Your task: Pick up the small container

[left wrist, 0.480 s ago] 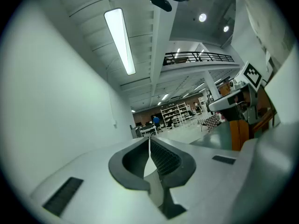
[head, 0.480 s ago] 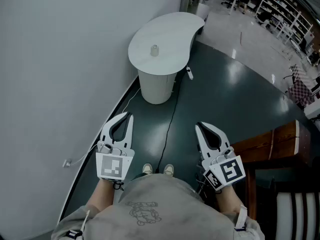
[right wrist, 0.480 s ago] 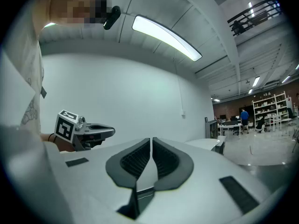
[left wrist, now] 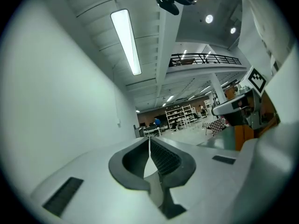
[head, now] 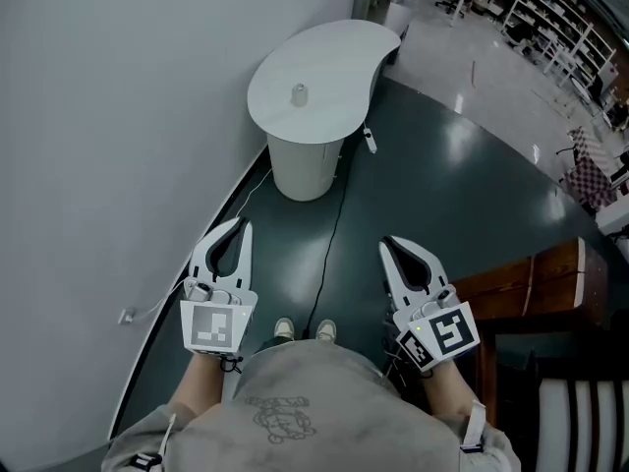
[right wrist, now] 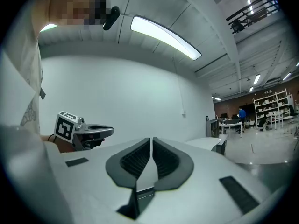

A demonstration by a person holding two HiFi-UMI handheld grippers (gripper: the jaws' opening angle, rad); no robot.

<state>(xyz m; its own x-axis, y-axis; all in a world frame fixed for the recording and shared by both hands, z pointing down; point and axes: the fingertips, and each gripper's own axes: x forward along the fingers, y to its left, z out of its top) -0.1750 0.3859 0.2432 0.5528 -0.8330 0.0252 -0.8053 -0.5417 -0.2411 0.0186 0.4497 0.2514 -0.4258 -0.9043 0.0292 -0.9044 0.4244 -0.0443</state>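
small container [head: 299, 94]: stands on the near rounded end of the white table [head: 339, 57], well ahead of both grippers
left gripper [head: 241, 226]: jaws together, empty
right gripper [head: 385, 244]: jaws together, empty

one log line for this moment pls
phase: pre-reach | left gripper: shut, empty | right gripper: shut, empty | small container: on white table, untouched, ahead of both

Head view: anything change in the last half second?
Almost nothing. The left gripper drifted slightly toward the picture's left; nothing was taken hold of or let go. Unchanged: it and the right gripper are shut and empty, short of the white table, with the small container untouched on it.
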